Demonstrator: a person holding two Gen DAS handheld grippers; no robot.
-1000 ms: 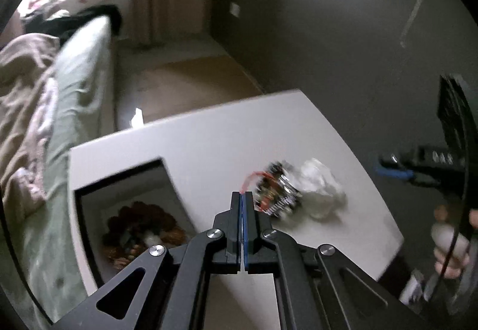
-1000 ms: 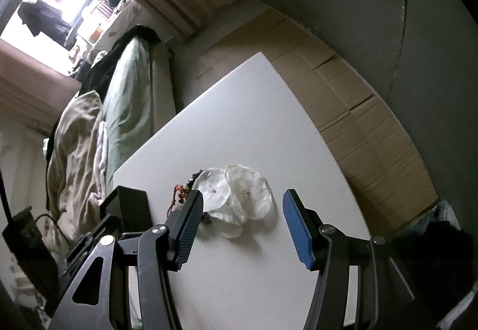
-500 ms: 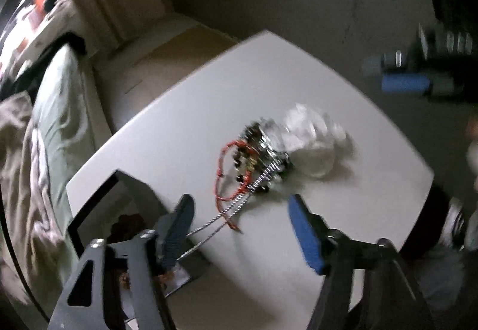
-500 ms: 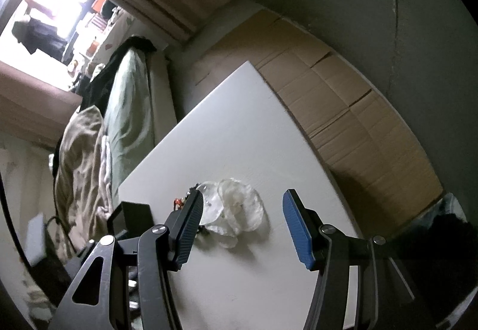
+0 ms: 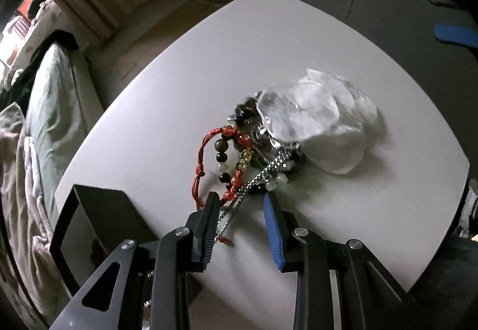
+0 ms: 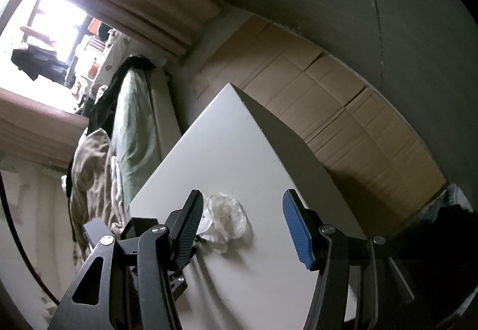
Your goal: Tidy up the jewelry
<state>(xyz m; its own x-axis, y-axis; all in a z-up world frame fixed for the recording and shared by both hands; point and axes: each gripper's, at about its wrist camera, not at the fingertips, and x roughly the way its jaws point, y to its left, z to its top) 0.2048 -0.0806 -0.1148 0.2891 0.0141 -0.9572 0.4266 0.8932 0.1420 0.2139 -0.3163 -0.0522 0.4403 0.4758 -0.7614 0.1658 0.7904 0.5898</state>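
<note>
No text, label, brand, number or sign can be read in either view.
</note>
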